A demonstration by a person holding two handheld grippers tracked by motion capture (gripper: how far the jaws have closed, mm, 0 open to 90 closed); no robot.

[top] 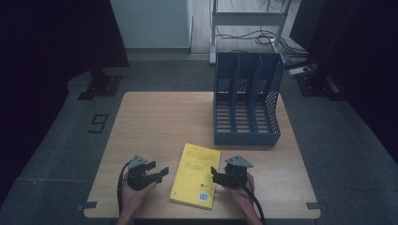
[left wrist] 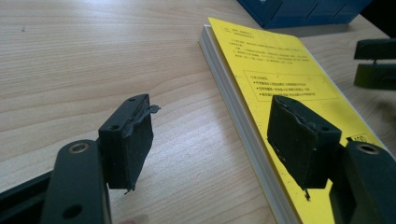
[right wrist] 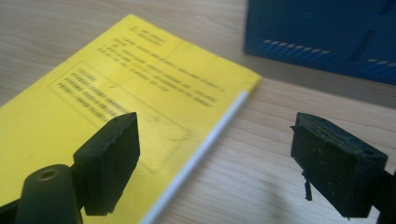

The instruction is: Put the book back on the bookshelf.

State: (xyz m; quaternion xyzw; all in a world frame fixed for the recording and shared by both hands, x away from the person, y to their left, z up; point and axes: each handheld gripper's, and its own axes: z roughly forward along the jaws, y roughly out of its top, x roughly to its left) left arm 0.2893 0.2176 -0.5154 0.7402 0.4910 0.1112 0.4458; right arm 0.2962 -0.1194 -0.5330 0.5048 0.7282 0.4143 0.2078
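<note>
A: Where is the left gripper [top: 157, 172]?
B: Just off the yellow book's [top: 196, 175] left long edge, jaws wide apart, nothing between them.

A: And the right gripper [top: 214, 174]?
B: At the book's right long edge, jaws spread too, gripping nothing. In the right gripper view one jaw hangs over the yellow cover, the other over bare wood.

A: How does the book lie?
B: Flat on the tabletop [top: 155, 122], cover up, between both grippers.

A: Anything beyond the book?
B: A blue file rack [top: 247, 101] stands just past its far end, toward the right.
</note>
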